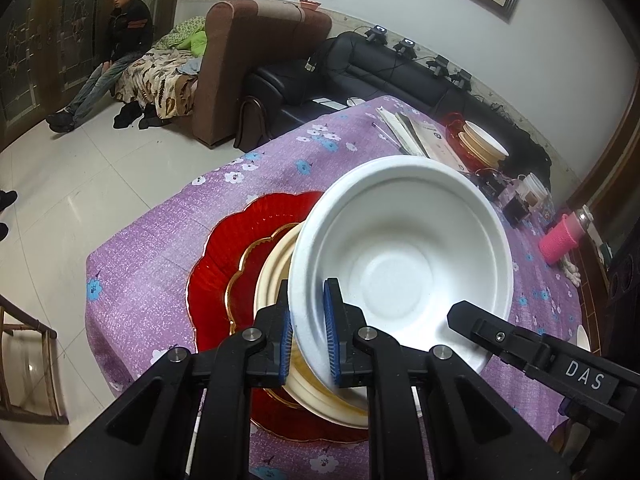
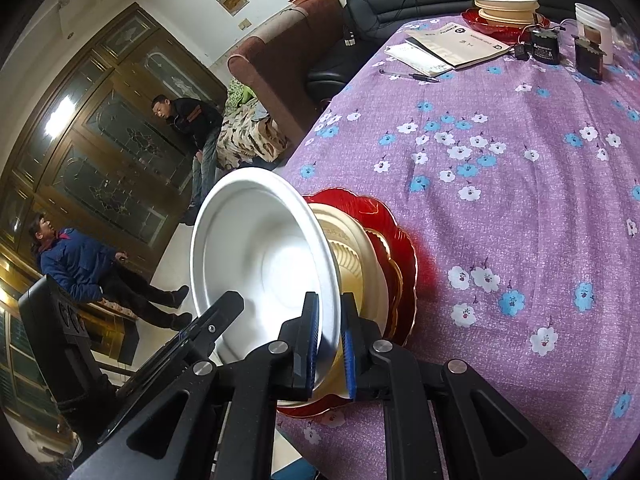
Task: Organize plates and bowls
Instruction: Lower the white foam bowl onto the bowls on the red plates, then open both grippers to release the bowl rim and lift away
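Both grippers hold a white bowl (image 1: 400, 256) tilted over a stack on the purple flowered tablecloth (image 1: 168, 240). My left gripper (image 1: 309, 284) is shut on the bowl's left rim, one blue pad inside and one outside. My right gripper (image 2: 330, 298) is shut on the opposite rim of the white bowl (image 2: 264, 256). Under it sits a cream bowl (image 1: 276, 276) on a small gold-rimmed plate (image 1: 246, 264), which lies on a larger red scalloped plate (image 1: 236, 240). The same cream bowl (image 2: 356, 260) and red plate (image 2: 404, 240) show in the right wrist view.
A second stack (image 2: 506, 4) of cream bowls on a red plate stands at the table's far end, beside booklets (image 2: 456, 44), a pen (image 2: 412, 76) and small black boxes (image 2: 544, 46). A pink roll (image 1: 558, 240) lies at the right. Two people (image 2: 80, 264) are beyond the table's left edge.
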`<state>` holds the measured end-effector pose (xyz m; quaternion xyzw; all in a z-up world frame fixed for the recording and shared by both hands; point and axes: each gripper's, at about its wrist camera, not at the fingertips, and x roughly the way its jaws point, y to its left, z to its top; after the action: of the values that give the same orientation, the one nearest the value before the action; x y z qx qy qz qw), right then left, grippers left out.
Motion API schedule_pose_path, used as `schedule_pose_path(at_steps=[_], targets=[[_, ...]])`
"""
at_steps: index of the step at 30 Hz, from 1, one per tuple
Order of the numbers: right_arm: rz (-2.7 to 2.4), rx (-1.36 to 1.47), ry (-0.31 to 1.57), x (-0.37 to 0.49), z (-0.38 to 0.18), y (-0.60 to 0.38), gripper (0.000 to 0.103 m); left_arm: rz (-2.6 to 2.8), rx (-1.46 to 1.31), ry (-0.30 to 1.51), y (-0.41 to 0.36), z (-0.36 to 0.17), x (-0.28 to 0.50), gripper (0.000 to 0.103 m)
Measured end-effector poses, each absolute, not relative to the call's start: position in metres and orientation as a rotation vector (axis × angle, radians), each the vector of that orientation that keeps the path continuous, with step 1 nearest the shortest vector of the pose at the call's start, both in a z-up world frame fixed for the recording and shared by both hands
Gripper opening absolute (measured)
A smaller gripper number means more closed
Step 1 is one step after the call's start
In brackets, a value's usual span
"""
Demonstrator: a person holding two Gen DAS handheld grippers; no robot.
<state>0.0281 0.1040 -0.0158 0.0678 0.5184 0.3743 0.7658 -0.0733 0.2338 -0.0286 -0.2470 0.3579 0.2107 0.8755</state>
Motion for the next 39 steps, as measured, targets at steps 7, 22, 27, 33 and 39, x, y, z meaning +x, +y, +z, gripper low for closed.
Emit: schedule_pose_path(at_steps=[7, 22, 27, 33, 39], targets=[[0.815, 0.146, 1.127, 0.027, -0.015, 0.104, 0.011, 0.440, -0.514, 0.750, 0.234, -0.030, -0.072, 0.013], [0.821, 0.149, 1.110, 0.025, -0.013, 0.103, 0.014, 0.473, -0.536, 0.773, 0.238, -0.036, -0.074, 0.013], [0.833, 0.161, 1.105, 0.026, -0.011, 0.102, 0.014, 0.467, -0.524, 0.750, 0.234, -0.029, -0.076, 0.059], [0.834, 0.178, 1.100, 0.028, -0.009, 0.098, 0.015, 0.543, -0.509, 0.699, 0.236, -0.018, -0.085, 0.072], [0.852, 0.205, 1.084, 0.026, -0.003, 0.093, 0.025, 0.558, -0.493, 0.676, 0.234, -0.009, -0.087, 0.073]])
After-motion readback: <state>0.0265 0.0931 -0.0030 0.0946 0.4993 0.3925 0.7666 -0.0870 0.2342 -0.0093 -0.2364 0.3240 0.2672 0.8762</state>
